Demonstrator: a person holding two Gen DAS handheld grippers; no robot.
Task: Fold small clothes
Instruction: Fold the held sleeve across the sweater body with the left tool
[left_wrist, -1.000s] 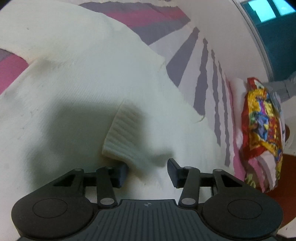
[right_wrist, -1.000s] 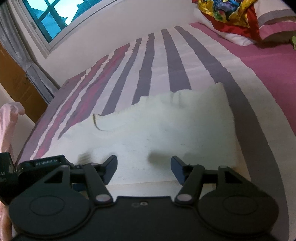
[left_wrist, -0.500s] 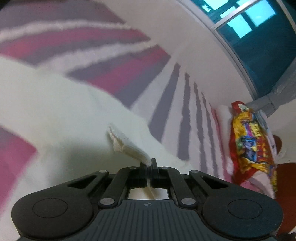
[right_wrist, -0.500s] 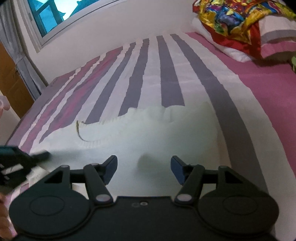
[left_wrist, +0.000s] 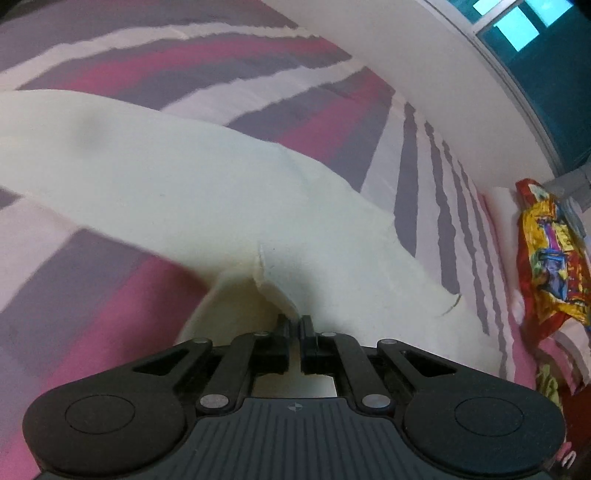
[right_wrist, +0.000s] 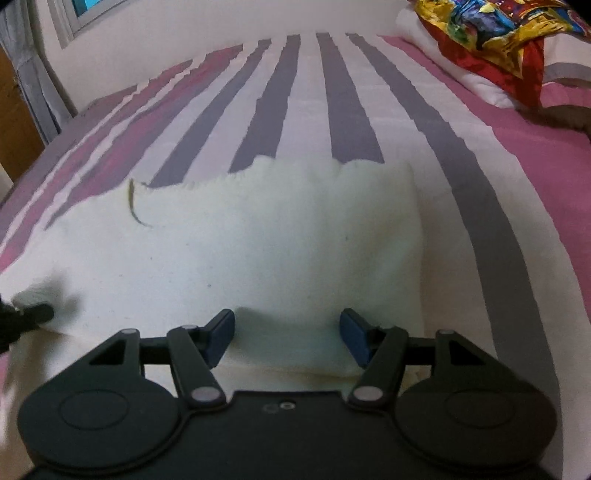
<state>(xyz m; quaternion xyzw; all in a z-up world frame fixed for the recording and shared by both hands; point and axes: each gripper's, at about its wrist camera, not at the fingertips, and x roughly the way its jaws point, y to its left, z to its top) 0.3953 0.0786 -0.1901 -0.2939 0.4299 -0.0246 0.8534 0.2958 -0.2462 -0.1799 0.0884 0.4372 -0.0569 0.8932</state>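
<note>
Cream knit sweater, one item, lay on the striped bedspread, long axis running left to right. Left gripper: I had it clamped on a pinch of the sweater's near-left end, cloth rising straight ahead from the jaws. Right gripper: spread wide, holding nothing, its fingers straddling the near edge at the sweater's right half. Judged nearer for the next fold: the left. Far right: pillows under a red-and-yellow cloth.
</note>
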